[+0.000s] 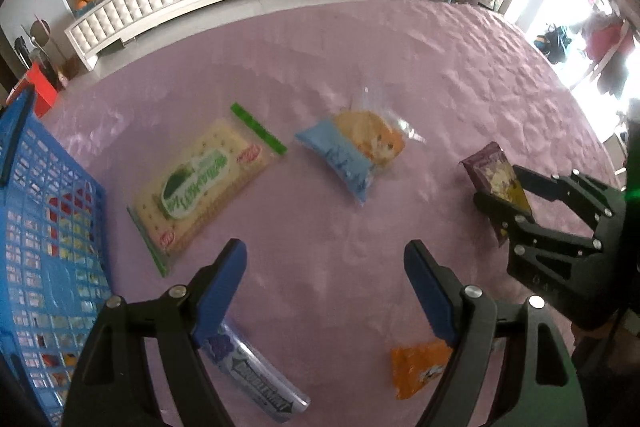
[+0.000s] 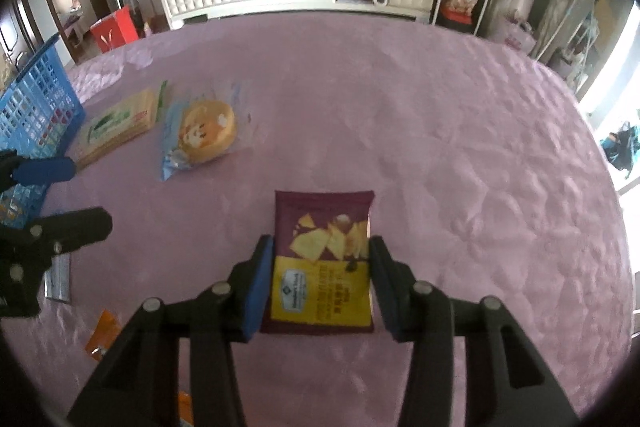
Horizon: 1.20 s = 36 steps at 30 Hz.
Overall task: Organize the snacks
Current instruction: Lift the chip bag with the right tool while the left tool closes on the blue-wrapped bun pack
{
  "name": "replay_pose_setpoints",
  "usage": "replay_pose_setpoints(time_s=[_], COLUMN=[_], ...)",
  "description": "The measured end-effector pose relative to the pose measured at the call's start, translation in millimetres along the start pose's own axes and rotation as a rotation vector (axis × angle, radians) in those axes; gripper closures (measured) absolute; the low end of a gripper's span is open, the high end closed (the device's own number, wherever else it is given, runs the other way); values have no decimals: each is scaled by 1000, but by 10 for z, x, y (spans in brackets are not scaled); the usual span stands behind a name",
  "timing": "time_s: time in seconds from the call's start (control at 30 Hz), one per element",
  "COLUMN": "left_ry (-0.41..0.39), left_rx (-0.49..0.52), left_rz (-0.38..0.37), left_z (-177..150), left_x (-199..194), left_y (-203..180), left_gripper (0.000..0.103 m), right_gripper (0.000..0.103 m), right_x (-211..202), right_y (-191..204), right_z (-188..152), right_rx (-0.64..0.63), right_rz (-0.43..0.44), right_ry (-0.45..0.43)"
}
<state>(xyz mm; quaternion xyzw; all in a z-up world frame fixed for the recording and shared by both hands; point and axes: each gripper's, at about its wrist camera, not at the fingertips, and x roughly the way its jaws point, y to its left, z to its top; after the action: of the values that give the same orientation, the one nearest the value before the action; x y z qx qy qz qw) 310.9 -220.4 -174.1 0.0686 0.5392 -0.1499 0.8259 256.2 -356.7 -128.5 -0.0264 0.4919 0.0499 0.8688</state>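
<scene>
While five snacks lie on the pink cloth [image 2: 440,115] outside the blue basket [image 1: 44,227], the right gripper [image 2: 320,271] clamps the chip bag [image 2: 322,259] and the left gripper [image 1: 324,267] gapes empty.

**Open cloth right and far, clutter left**

The pink tablecloth [image 2: 460,131] lies bare right and far — free passage. Left, the blue basket [image 1: 48,227] walls the edge; the cracker pack [image 1: 200,183] and bun packet [image 1: 352,151] crowd the lane beside it.
</scene>
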Motion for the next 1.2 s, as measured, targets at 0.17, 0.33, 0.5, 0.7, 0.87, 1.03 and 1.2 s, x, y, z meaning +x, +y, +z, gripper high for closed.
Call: replay_pose_setpoints(time_s=[0.17,0.33,0.5,0.7,0.87,1.03,1.2], left_ry=[9,-11,16,27,30,48,36], left_rx=[-89,-128,-166,-156,-182,-181,-171], left_rz=[-53,-42,-27,2,-8,0,8], left_z=[227,479,661,732,812,855,831], left_x=[43,132,402,629,747,864,866], left_y=[28,-46,-74,-71,-55,-117,-154], left_gripper=[24,24,24,24,24,20,21], right_gripper=[52,52,52,52,52,52,52], right_x=[-137,-90,7,157,178,196,225], right_y=[-121,-116,-107,-233,-338,-369,-370], right_z=[202,376,524,512,513,498,486], right_rx=[28,36,31,48,65,75,69], right_rz=[22,31,23,24,22,41,51], right_ry=[-48,-60,-60,-37,-34,-26,-12])
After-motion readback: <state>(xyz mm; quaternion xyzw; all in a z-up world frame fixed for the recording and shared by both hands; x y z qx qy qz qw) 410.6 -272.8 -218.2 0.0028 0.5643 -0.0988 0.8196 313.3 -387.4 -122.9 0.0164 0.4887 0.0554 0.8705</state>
